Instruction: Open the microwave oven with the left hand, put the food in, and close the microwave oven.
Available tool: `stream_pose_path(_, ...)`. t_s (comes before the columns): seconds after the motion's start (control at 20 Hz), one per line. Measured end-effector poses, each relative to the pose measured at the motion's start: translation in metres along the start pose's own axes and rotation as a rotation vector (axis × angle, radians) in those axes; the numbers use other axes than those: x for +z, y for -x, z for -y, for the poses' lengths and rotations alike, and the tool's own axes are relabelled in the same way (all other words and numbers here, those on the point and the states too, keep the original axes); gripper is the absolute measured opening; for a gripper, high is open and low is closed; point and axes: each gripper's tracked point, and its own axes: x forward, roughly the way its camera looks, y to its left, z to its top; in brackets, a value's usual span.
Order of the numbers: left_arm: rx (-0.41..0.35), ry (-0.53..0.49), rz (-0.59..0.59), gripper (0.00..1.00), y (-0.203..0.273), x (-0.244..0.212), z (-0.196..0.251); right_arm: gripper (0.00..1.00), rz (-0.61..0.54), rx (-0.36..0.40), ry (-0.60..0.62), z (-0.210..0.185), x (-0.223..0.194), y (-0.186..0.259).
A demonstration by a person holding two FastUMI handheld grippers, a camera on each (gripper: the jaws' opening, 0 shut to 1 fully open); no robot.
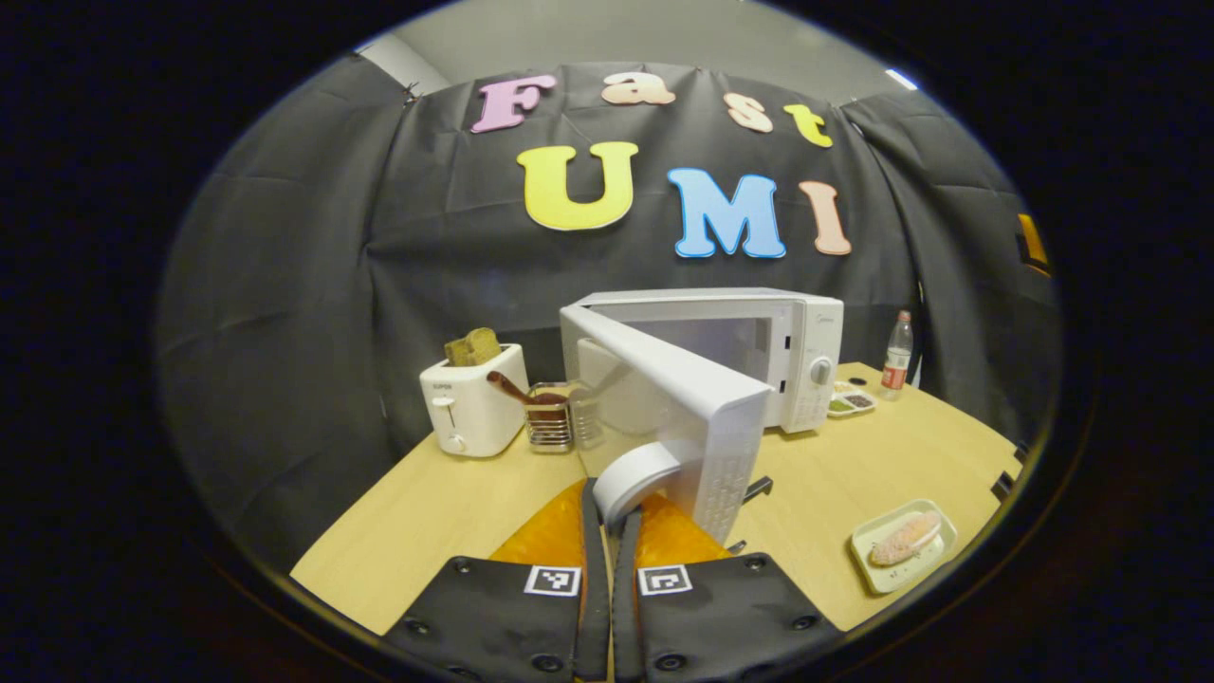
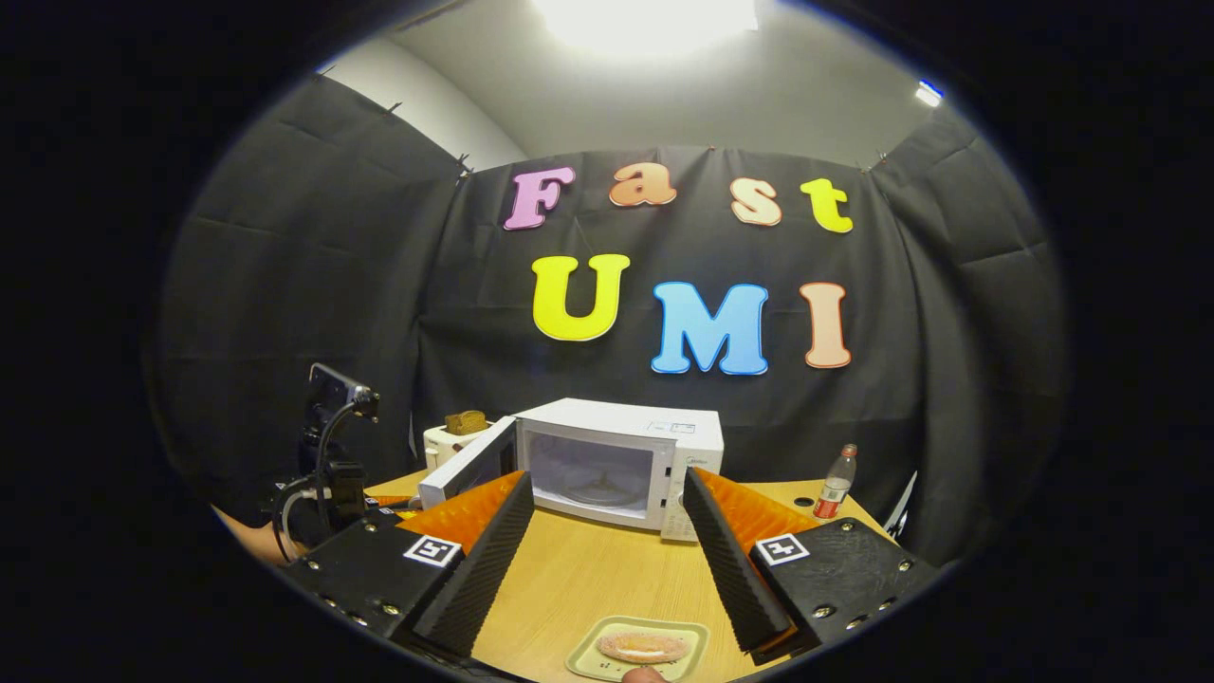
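Your left gripper (image 1: 607, 503) pinches the white microwave door's handle (image 1: 637, 479), door swung open. Next: your spread right gripper (image 2: 602, 560) takes the pale-green food tray (image 2: 637, 648) at 6 o'clock.

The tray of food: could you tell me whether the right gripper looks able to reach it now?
Probably yes: the right gripper is open, and the tray of food lies on the table just ahead of its fingers, nothing between.
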Motion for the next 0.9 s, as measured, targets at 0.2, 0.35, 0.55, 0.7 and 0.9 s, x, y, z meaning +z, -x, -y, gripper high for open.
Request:
stream_pose_path(0.2, -0.008, 0.025, 0.009, 0.1, 0.004, -0.005, -0.03, 0.97, -0.017, 0.023, 0.059, -0.013, -0.005, -0.006)
stream_pose_path(0.35, -0.036, 0.074, 0.01, 0.18, 0.008, -0.009, -0.028, 0.97, -0.059, 0.044, 0.094, -0.012, -0.023, -0.01)
stream_pose_path(0.55, 0.058, 0.08, 0.055, 0.41, 0.037, -0.002, -0.038, 0.97, -0.155, 0.119, 0.16, -0.001, -0.059, -0.015)
stream_pose_path(0.7, 0.147, 0.096, 0.115, 0.74, 0.072, 0.023, -0.049, 0.97, -0.229, 0.202, 0.221, 0.01, -0.092, -0.016)
stream_pose_path(0.9, 0.264, 0.1, 0.189, 0.94, 0.122, 0.057, -0.052, 0.97, -0.308, 0.341, 0.336, 0.022, -0.138, -0.018)
